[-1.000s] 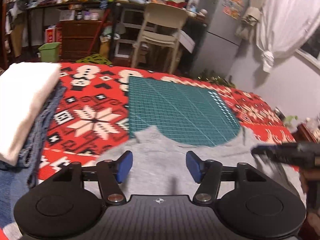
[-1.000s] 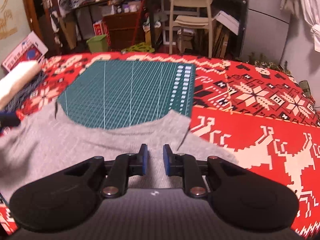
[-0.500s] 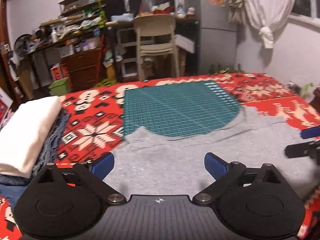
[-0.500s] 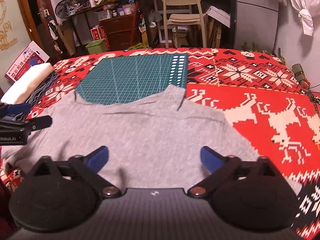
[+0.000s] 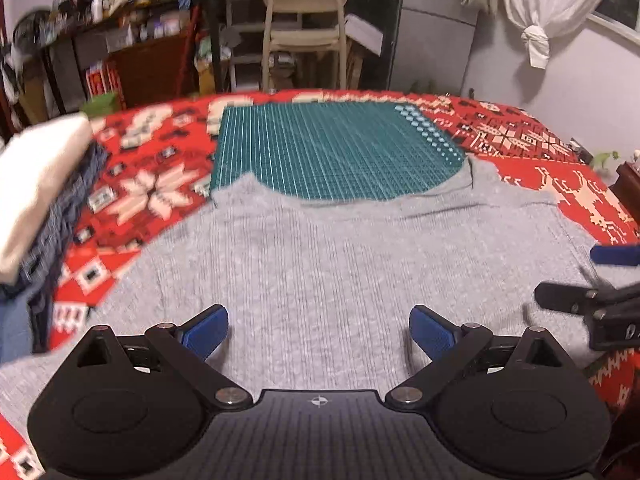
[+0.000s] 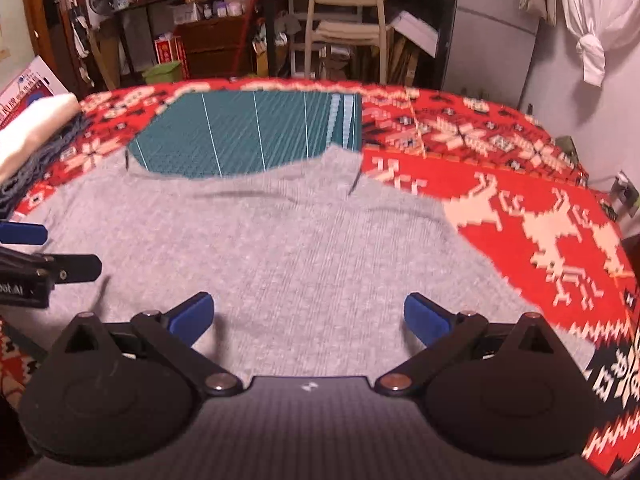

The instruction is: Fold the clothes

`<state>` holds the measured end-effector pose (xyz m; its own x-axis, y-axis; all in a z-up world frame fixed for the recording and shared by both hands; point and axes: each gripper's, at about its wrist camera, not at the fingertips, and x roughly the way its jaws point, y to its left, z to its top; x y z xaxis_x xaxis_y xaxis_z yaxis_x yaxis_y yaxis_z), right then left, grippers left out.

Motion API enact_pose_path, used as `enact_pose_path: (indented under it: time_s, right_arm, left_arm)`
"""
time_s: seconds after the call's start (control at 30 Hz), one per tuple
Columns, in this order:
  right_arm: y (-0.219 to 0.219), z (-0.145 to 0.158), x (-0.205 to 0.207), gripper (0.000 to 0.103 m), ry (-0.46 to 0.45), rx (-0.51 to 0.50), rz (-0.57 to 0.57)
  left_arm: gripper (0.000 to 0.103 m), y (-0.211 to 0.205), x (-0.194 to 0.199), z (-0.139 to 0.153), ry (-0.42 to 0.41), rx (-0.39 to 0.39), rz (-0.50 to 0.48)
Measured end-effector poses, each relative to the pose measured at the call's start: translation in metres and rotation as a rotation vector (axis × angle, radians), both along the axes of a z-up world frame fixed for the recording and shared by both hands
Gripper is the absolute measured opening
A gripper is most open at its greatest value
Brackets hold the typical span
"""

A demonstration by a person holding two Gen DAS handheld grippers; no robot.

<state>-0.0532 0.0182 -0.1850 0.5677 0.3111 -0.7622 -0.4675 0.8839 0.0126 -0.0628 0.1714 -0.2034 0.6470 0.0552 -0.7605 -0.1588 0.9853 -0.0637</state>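
Note:
A grey knit garment point(image 5: 320, 264) lies spread flat over the red patterned blanket, its far edge overlapping the green cutting mat point(image 5: 332, 152). My left gripper point(image 5: 318, 330) hovers wide open above its near part, holding nothing. In the right wrist view the same grey garment point(image 6: 280, 248) fills the middle, and my right gripper point(image 6: 307, 318) is also wide open and empty over it. Each gripper shows at the edge of the other's view: the right gripper point(image 5: 592, 276) on the right, the left gripper point(image 6: 44, 252) on the left.
A stack of folded clothes, white fabric point(image 5: 36, 176) on top of blue denim, sits at the left of the blanket point(image 5: 560, 184). Beyond the far edge stand a beige chair point(image 5: 304, 28) and cluttered shelves. A white curtain point(image 5: 540, 8) hangs at the right.
Both grippers have opened wide; the right one was nearly shut a second ago. Both views pulled back and rose, so more of the grey garment shows lying flat.

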Motion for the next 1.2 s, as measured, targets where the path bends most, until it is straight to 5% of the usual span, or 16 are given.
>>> enact_pose_path:
  time_s: [0.13, 0.4, 0.77, 0.83, 1.03, 1.1, 1.2]
  right_arm:
    - [-0.002, -0.012, 0.003, 0.102, 0.031, 0.009, -0.017]
    - [-0.002, -0.015, 0.002, 0.102, 0.021, 0.010, -0.009]
    - [-0.003, -0.007, 0.006, 0.102, 0.039, 0.009, -0.034]
    - [-0.008, 0.001, 0.005, 0.102, 0.009, 0.032, -0.045]
    - [-0.024, 0.029, 0.011, 0.100, -0.109, 0.076, -0.118]
    - [-0.028, 0.031, 0.019, 0.095, -0.125, 0.068, -0.149]
    - [-0.031, 0.029, 0.032, 0.076, -0.129, 0.051, -0.191]
  left_arm:
    - [0.099, 0.006, 0.003, -0.007, 0.032, -0.027, -0.001]
    - [0.103, -0.008, 0.007, -0.015, 0.061, 0.073, -0.066]
    - [0.100, -0.007, 0.012, -0.009, 0.091, 0.059, -0.044]
    - [0.091, -0.002, 0.009, -0.002, 0.076, 0.027, -0.044]
    - [0.091, 0.032, -0.007, 0.031, -0.061, 0.004, 0.066]
    - [0.081, 0.047, -0.005, 0.035, -0.073, 0.016, 0.113]
    - [0.050, 0.071, 0.009, 0.031, -0.045, 0.005, 0.168]
